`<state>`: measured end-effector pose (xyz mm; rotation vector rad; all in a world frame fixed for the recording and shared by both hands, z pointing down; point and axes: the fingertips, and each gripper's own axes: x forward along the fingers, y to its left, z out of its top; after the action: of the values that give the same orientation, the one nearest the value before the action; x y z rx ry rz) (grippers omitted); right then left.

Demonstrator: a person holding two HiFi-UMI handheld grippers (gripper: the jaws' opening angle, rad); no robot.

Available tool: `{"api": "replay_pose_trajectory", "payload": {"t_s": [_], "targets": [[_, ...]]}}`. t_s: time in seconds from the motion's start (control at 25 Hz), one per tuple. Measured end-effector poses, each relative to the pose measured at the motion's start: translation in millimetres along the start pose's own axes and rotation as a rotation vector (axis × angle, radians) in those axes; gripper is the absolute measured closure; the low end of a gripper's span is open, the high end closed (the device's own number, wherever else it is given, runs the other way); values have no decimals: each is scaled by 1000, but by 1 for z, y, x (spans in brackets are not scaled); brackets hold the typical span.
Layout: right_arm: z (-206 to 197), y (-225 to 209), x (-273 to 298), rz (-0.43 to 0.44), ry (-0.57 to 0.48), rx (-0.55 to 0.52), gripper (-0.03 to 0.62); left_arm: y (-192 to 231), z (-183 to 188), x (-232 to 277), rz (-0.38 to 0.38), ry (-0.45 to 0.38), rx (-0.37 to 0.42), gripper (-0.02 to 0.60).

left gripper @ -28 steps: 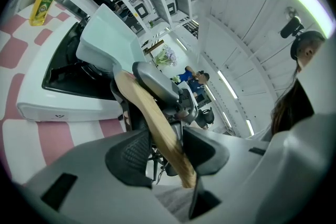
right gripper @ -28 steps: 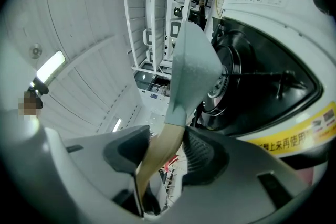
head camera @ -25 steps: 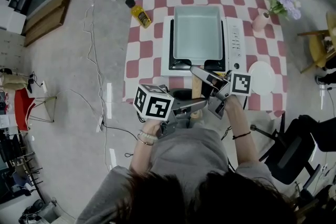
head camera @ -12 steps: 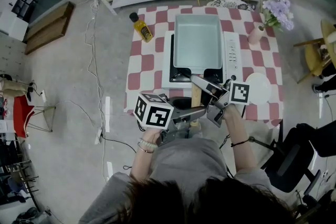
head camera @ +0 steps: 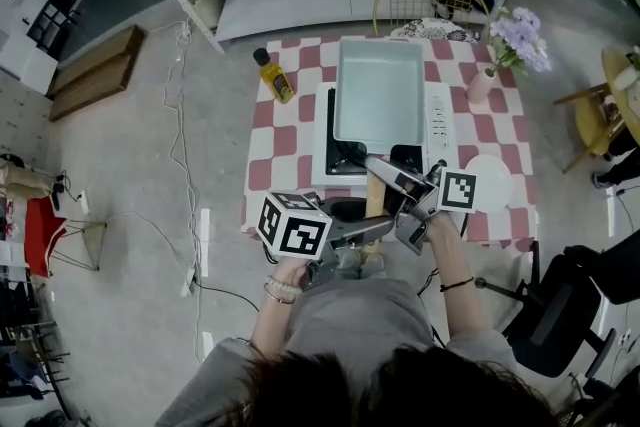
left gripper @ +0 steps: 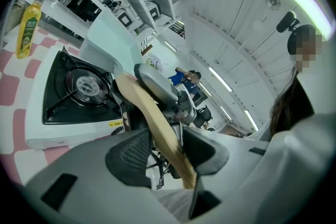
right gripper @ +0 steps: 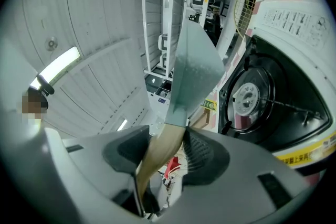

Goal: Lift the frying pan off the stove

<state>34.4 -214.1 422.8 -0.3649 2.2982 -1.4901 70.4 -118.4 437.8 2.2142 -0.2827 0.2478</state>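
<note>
Frying pan (head camera: pixel 378 93), a pale blue-green rectangular one, is held in the air above the white stove (head camera: pixel 440 105), its bottom clear of the black burner (left gripper: pixel 84 84), which shows bare underneath in both gripper views. From the head view the pan covers most of the stove top, and its wooden handle (head camera: pixel 375 198) reaches back towards the person.

Both tools grip that handle. The left hand-held gripper (head camera: pixel 372 225) comes in from the left and has its jaws clamped on the handle near its free end, the wood running up between the two dark pads (left gripper: pixel 128 152). The right hand-held gripper (head camera: pixel 385 173) comes in from the right and grips the handle closer to the pan, its jaws pressed on either side of the wood just below where the handle meets the pan.

The stove sits on a desk (head camera: pixel 275 140) covered with a red and white checked cloth. A yellow oil bottle (head camera: pixel 272 77) stands at the desk's far left corner, a pink vase (head camera: pixel 480 85) of purple flowers at the far right, and a white plate (head camera: pixel 487 180) lies near the right gripper's marker cube
</note>
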Motion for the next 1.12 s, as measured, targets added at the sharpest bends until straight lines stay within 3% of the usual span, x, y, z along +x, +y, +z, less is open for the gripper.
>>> {"api": "replay_pose_trajectory", "payload": {"t_s": [1.12], "targets": [[16, 65, 18, 66, -25, -125, 378, -42, 30, -30, -40, -63, 150, 382]]}}
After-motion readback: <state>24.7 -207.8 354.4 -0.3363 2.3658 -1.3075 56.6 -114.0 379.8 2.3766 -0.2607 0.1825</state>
